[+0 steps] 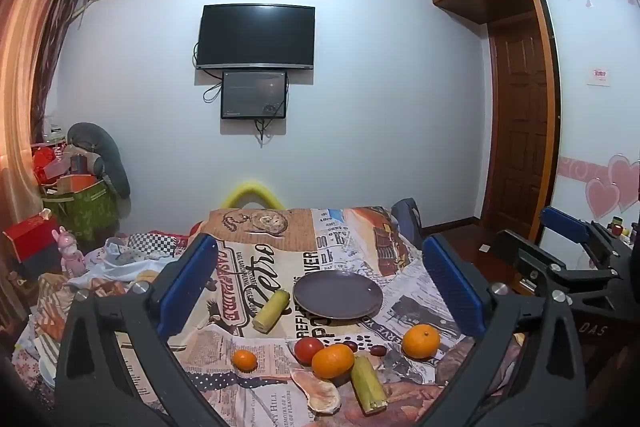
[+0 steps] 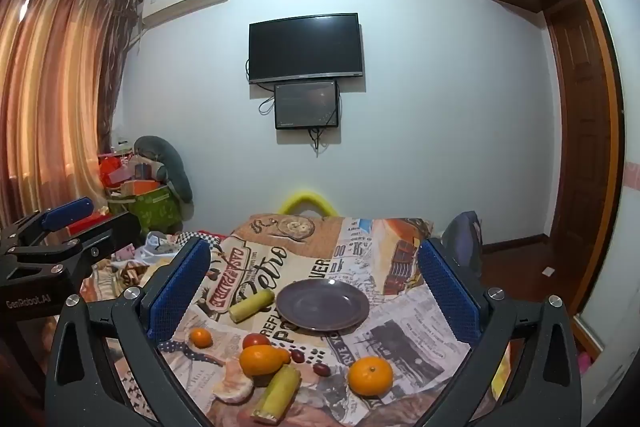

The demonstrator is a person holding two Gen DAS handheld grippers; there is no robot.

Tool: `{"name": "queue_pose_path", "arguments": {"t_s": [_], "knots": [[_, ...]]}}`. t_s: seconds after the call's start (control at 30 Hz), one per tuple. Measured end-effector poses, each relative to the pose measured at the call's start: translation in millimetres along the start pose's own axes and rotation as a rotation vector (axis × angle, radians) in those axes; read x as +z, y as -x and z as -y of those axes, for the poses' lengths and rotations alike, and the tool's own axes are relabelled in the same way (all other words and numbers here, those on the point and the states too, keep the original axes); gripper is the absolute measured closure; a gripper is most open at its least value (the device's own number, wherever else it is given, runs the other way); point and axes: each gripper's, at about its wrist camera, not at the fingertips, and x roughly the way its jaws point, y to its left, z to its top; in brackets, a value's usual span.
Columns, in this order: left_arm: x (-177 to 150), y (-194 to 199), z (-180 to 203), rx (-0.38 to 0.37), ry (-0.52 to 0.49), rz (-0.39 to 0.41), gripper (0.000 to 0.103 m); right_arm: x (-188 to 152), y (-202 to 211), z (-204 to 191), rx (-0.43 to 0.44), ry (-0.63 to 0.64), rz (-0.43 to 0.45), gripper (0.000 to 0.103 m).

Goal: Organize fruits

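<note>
A dark grey plate point(image 1: 338, 294) point(image 2: 322, 305) lies on a table covered with a newspaper-print cloth point(image 1: 256, 259) point(image 2: 404, 331). In front of it lie two big oranges point(image 1: 333, 360) point(image 1: 420, 340), a small orange point(image 1: 244, 359), a red tomato point(image 1: 308, 349), two dark red dates point(image 1: 377, 349), two green-yellow cane pieces point(image 1: 271, 310) point(image 1: 368, 384) and a peel point(image 1: 316, 391). The right wrist view shows the same fruit, with an orange point(image 2: 370, 375) nearest. My left gripper point(image 1: 320, 287) is open and empty above the table's near side. My right gripper point(image 2: 314, 287) is open and empty beside it.
A yellow chair back point(image 1: 253, 193) stands behind the table. A cluttered bed with boxes and a green bag point(image 1: 86, 207) is to the left. A wooden door point(image 1: 516, 131) and wardrobe are to the right. A TV point(image 1: 256, 37) hangs on the far wall.
</note>
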Motion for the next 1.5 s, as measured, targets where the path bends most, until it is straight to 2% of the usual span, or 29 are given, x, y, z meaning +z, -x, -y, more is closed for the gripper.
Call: {"name": "queue_pose_path", "arguments": {"t_s": [0.47, 1.5], "knots": [[-1.5, 1.4, 0.6, 0.001, -0.012, 0.001, 0.000, 4.3, -1.7, 8.9, 0.005, -0.007, -0.012, 0.000], [-1.2, -2.4, 1.7, -0.016, 0.004, -0.007, 0.000, -0.2, 3.4, -0.6, -0.002, 0.001, 0.002, 0.000]]}}
